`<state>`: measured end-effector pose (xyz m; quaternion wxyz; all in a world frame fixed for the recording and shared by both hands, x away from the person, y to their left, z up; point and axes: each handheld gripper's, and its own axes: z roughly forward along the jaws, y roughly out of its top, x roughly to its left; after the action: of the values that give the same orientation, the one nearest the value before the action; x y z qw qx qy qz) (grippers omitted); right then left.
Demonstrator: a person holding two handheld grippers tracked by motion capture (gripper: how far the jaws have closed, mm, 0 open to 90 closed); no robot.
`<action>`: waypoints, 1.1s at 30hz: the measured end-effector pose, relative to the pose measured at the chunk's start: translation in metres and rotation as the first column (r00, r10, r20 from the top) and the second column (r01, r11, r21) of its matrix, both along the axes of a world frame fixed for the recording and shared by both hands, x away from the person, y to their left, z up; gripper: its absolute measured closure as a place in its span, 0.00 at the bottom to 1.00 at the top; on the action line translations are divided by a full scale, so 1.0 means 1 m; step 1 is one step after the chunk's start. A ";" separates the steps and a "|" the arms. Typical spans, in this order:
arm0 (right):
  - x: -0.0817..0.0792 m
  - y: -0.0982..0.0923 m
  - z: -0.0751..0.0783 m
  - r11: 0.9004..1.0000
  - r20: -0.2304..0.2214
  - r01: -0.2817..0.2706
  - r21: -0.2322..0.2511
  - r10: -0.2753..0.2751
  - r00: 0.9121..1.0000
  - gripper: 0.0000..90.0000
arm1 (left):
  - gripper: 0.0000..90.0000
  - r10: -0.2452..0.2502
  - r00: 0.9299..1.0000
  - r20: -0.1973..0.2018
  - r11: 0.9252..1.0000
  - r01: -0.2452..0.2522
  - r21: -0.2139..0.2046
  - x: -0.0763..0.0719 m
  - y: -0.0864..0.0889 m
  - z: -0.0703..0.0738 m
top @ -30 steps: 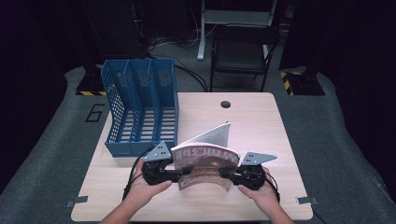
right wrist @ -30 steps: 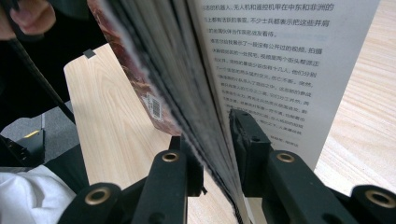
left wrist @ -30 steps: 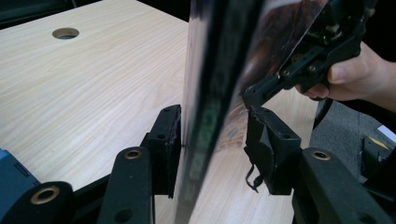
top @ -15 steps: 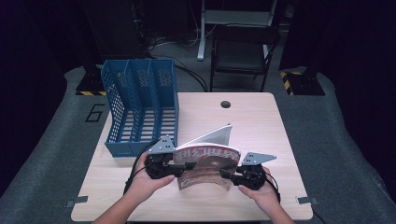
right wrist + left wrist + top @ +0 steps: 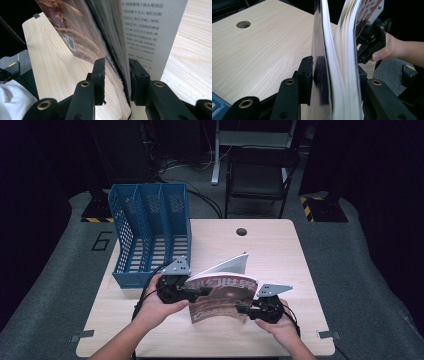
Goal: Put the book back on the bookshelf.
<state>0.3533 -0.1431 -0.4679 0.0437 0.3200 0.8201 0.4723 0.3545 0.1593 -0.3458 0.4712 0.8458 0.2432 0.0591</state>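
Support surface: a light wood-grain table (image 5: 280, 250), rectangular with rounded corners, standing on grey carpeted floor (image 5: 60, 285). A round cable hole (image 5: 241, 231) sits near the table's far edge, at 12 o'clock. A blue three-compartment file rack (image 5: 150, 232) stands directly on the tabletop at 10 o'clock, overhanging the far left corner. Remaining tabletop toward 2 o'clock is bare wood.

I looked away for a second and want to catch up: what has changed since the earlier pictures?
The left gripper has lifted its side of the red-covered magazine slightly, its jaws just closing further on it. The right gripper holds the other edge, jaws eased slightly wider. The blue plastic file rack and wooden table are unchanged.
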 end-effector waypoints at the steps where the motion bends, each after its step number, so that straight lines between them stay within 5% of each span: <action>1: 0.000 0.000 0.000 1.000 -0.002 -0.001 -0.004 0.001 1.000 0.77 | 0.69 -0.001 1.000 -0.006 1.000 0.001 0.002 0.001 -0.001 0.002; 10: 0.002 -0.002 -0.002 1.000 -0.025 -0.011 0.005 0.011 1.000 0.78 | 0.69 -0.020 1.000 0.019 0.999 0.020 0.034 0.005 -0.008 0.017; 33: 0.004 -0.005 -0.001 0.999 -0.023 0.001 0.037 0.000 1.000 0.83 | 0.68 -0.052 0.998 -0.028 0.991 0.055 0.120 0.020 -0.025 0.032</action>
<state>0.3576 -0.1485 -0.4692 0.0282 0.3263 0.8117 0.4836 0.3741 0.1339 -0.3141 0.4176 0.8796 0.2221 0.0506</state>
